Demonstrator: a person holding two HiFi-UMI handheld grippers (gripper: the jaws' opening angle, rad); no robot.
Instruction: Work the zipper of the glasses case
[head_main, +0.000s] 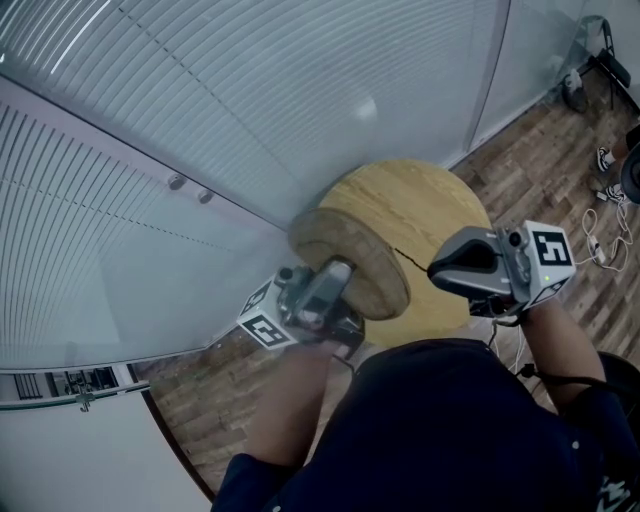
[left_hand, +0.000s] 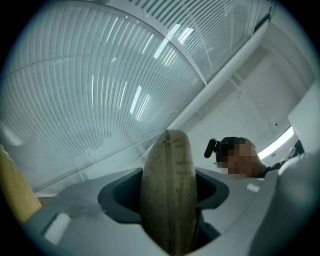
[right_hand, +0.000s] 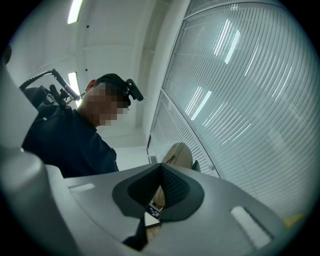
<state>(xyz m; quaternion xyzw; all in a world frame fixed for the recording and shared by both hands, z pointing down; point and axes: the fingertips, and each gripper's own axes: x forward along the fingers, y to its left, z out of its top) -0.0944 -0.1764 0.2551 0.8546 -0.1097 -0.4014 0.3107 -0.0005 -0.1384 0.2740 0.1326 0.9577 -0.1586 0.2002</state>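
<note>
Saw slatted blinds (head_main: 200, 120) filling the left of the head view. Found the left forearm (head_main: 290, 400) reaching up from the lower edge and the left gripper (head_main: 335, 275) angled upward, marker cube (head_main: 265, 322) at its lower left. Read its jaws as spread wide and pressed on both sides of the glasses case (head_main: 350, 255), a tan oval case standing on edge between the dark pads in the left gripper view (left_hand: 167, 195), seam facing the camera. Placed the case aloft over the near left rim of the round wooden table (head_main: 430, 210), not resting on it. Traced a thin dark strand (head_main: 412, 259) from the case's right edge to the tip of the right gripper (head_main: 435, 268). Could not settle whether it was pinched there. Saw that gripper's jaws fully together in its own view (right_hand: 160, 187), pointed up toward the case (right_hand: 177, 152). Noted the right hand (head_main: 540, 300) gripping from behind, wrist raised, wood floor (head_main: 540, 150) beyond.
</note>
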